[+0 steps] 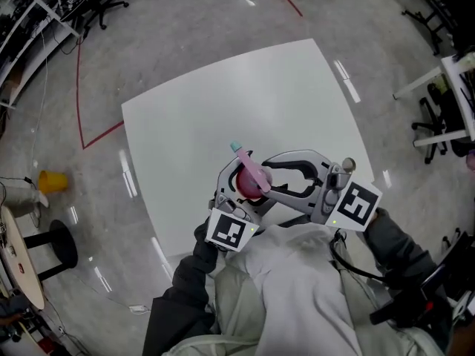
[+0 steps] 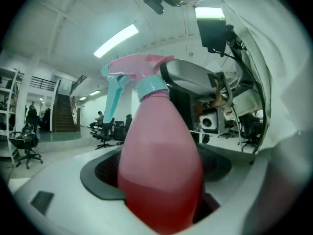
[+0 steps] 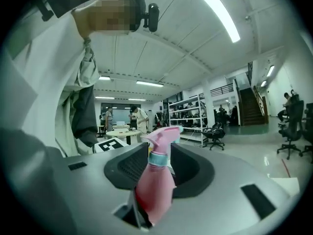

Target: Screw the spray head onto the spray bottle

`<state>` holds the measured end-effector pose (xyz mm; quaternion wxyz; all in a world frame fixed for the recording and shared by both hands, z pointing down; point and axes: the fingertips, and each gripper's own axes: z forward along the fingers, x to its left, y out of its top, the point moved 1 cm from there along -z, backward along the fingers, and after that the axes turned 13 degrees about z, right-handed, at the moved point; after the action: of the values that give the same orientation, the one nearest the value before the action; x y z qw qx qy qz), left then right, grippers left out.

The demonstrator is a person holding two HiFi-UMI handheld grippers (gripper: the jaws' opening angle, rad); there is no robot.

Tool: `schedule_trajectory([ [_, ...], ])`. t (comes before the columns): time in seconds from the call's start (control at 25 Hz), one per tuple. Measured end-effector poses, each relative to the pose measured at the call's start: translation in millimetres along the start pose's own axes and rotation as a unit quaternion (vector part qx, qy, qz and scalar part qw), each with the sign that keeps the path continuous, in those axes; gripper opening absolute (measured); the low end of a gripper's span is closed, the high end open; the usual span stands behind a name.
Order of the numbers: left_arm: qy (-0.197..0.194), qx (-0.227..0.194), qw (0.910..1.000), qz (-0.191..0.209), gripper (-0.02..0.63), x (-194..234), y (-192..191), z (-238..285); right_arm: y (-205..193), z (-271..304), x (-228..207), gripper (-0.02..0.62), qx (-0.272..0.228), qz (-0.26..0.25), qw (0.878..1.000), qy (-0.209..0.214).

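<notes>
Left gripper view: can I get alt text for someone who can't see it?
A pink bottle with its pink-and-teal spray head on top is clamped in the left claw, filling the middle. Behind are bright ceiling lights, with office chairs and stairs at left; the person's pale jacket is at right.

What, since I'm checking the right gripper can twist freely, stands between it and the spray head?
Nothing visible does. The right gripper has its jaws either side of the spray head at its teal collar, with nothing between. The head already sits on the spray bottle, whose body the left gripper clamps.
</notes>
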<state>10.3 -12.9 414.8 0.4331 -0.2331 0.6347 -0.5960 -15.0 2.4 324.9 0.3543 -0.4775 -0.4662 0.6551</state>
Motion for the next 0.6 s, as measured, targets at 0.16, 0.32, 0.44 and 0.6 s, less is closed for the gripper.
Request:
schedule_trajectory([
  [0.16,-0.046,0.000,0.9989,-0.002,0.442,-4.7,2.0,-4.0,-4.3,14.4,7.6,0.133,-0.003,-0.007,1.000,-0.014],
  [0.32,0.032,0.064,0.9967,0.037,0.442,17.0,-11.8,-9.0,-6.0,21.1,-3.6,0.126,-0.033,-0.072,0.982,-0.169],
  [0.44,0.103,0.105,0.9880,0.047,0.442,24.8,-25.3,-11.3,-12.5,24.3,-10.8,0.126,-0.059,-0.060,0.949,-0.304],
  [0.6,0.099,0.039,0.9943,0.000,0.442,16.8,-9.0,-17.1,-19.0,29.2,9.7,0.124,-0.087,-0.004,0.958,-0.274],
])
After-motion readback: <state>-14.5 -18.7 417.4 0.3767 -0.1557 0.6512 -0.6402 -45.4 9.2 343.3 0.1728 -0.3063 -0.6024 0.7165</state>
